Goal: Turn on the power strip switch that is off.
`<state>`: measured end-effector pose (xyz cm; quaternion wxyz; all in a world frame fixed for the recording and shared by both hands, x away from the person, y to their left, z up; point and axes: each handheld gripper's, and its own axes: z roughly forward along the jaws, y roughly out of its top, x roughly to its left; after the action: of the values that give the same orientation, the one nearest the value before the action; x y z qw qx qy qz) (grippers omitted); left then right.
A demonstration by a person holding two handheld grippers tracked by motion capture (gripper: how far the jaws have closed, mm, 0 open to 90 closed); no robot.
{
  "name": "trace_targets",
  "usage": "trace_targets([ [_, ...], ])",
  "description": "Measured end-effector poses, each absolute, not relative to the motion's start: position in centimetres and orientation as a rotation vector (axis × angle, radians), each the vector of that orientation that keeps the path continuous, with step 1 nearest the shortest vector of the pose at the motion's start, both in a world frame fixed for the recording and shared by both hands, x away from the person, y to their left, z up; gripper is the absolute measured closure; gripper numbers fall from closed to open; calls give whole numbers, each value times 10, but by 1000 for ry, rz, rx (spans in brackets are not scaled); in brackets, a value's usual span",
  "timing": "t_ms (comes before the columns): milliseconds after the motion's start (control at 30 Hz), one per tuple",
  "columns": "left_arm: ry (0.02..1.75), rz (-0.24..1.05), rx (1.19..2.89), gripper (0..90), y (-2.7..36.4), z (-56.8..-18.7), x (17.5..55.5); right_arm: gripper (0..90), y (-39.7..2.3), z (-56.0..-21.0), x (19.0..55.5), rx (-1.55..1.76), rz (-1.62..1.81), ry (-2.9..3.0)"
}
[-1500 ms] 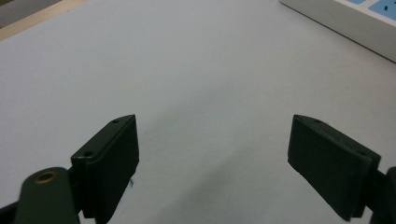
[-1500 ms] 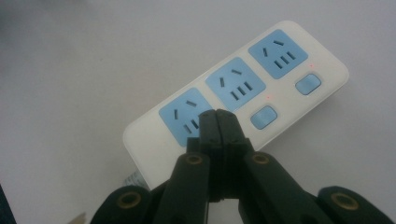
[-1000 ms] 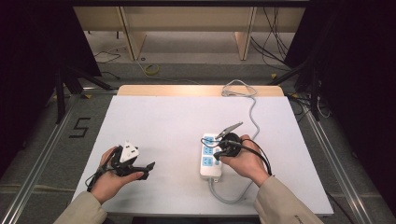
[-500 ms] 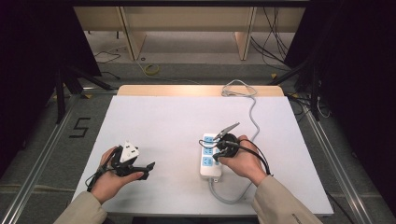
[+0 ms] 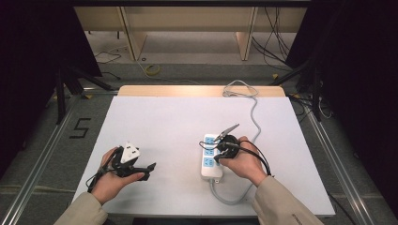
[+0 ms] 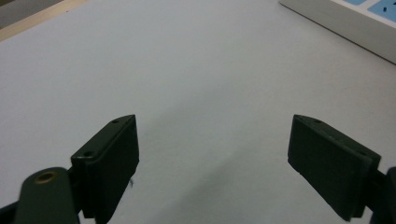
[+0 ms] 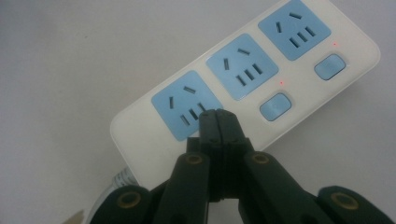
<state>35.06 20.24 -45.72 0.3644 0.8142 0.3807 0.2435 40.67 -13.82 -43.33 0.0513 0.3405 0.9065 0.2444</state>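
**Right gripper closed over the power strip, left gripper spread and idle**

My right gripper (image 7: 218, 116) has its jaws pressed together with nothing between them, and its tip hovers right over the power strip (image 7: 243, 88), at the edge of the blue socket nearest the cord end. Whether the tip actually touches the plastic I cannot tell. From the gripper's own camera the strip runs away from me toward about two o'clock: first this socket, then two more, with two blue-grey buttons (image 7: 275, 105) along the side at my three o'clock, each with a small red light beside it.

From above, the power strip (image 5: 210, 157) lies on the white tabletop (image 5: 169, 122) with its long axis pointing roughly twelve to six o'clock, the grey cord (image 5: 253, 117) leaving the near end and looping away to the far edge. My right gripper (image 5: 218, 151) comes at it from three o'clock, across the long axis, so any press or poke falls square on the top face.

My left gripper (image 5: 149, 168) rests well apart at about nine o'clock from the strip, jaws spread wide and holding nothing. I judge the right hand the one to act: it is already on the strip, and the nearest button lies only a short shift toward two o'clock.
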Motion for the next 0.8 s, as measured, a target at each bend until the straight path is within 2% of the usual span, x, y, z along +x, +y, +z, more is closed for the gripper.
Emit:
trace_targets([
  [800, 980, 627, 2094, 163, 203, -457, 351, 900, -137, -436, 408, 1051, 716, 2776],
])
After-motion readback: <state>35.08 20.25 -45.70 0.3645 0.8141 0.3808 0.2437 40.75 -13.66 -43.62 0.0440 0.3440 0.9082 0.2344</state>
